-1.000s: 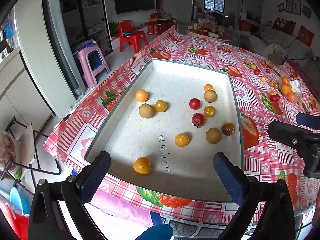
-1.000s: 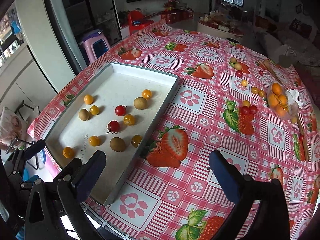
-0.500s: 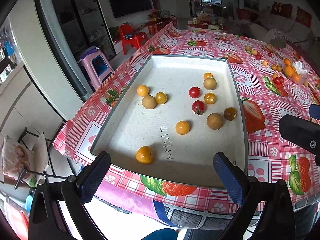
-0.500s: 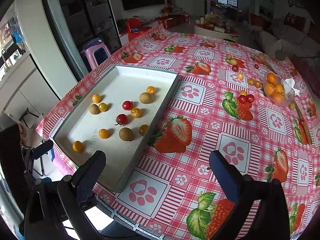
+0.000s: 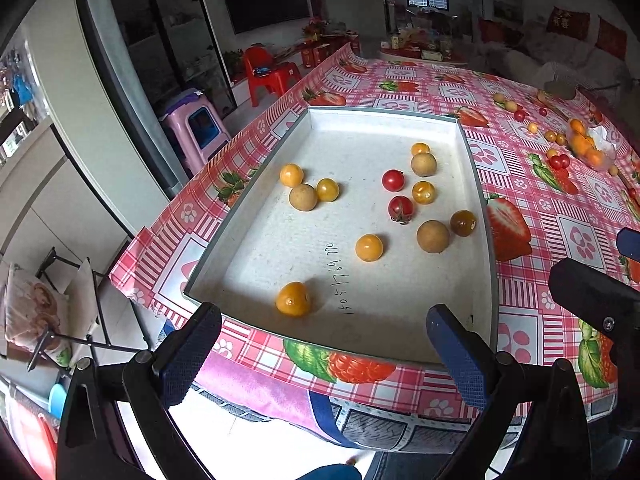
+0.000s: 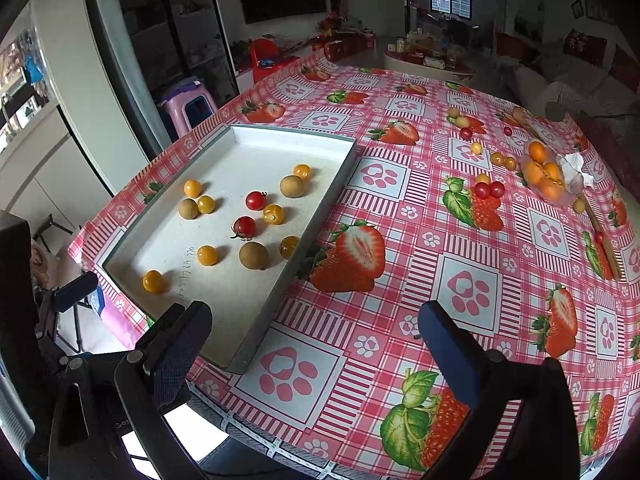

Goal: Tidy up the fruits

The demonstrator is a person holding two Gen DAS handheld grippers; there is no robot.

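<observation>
The left gripper [image 5: 322, 354] hangs over the near table edge, jaws spread wide and holding nothing, facing the white tray [image 5: 474, 168] of small fruits. Only this view shows the handwritten digits [image 5: 340, 280] on the tray floor closely, though they stay unreadable. The right gripper [image 6: 314, 354], jaws likewise spread and empty, looks across the strawberry-print tablecloth [image 6: 400, 320]. Its view shows more clearly the loose cherry tomatoes [image 6: 489, 189] and the clear bag of oranges [image 6: 546, 176] far right.
</observation>
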